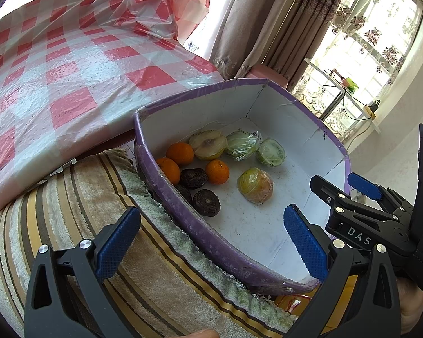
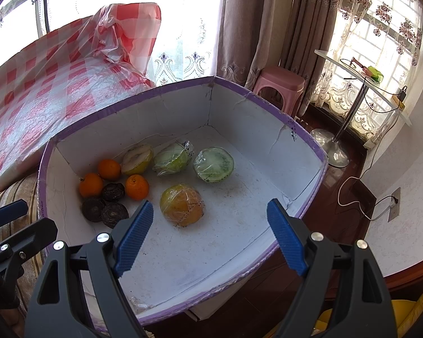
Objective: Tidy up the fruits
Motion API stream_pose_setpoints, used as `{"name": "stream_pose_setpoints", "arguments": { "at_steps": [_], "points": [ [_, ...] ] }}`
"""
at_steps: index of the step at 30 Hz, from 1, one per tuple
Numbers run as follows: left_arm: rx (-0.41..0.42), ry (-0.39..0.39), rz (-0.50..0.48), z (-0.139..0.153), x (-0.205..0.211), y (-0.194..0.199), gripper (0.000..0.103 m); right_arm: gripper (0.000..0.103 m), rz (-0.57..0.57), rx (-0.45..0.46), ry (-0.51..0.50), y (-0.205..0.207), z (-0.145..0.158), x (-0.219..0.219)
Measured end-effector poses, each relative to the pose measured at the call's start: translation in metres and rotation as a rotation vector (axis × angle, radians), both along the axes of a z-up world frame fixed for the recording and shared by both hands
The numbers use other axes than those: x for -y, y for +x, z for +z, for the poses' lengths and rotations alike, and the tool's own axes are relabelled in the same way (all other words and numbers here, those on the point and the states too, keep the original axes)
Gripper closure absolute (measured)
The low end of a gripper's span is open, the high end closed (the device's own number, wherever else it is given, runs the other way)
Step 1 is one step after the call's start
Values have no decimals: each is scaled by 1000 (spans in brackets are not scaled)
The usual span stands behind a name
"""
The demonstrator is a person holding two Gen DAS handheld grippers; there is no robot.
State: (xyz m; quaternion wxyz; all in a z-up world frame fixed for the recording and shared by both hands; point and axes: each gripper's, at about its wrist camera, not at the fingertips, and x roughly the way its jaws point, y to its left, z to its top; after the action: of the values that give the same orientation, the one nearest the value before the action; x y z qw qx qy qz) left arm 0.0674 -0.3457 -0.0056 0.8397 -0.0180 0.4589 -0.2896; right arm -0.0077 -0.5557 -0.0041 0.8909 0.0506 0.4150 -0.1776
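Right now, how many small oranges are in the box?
3, all at the left end of the box: one beside the cut pear, one by the left wall, one nearer the middle. None looks hidden.

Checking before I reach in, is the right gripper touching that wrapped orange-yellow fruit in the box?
Apart. In the right wrist view the right gripper is open, and bare box floor shows between its fingertips and the wrapped fruit.
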Motion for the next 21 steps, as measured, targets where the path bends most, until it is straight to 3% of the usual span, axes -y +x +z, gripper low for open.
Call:
{"name": "stream_pose_setpoints", "arguments": {
  "at_steps": [21],
  "points": [
    [26, 20, -17, 4, 6, -6, 4, 20, -9, 1, -1, -4, -1, 4]
  ]
}}
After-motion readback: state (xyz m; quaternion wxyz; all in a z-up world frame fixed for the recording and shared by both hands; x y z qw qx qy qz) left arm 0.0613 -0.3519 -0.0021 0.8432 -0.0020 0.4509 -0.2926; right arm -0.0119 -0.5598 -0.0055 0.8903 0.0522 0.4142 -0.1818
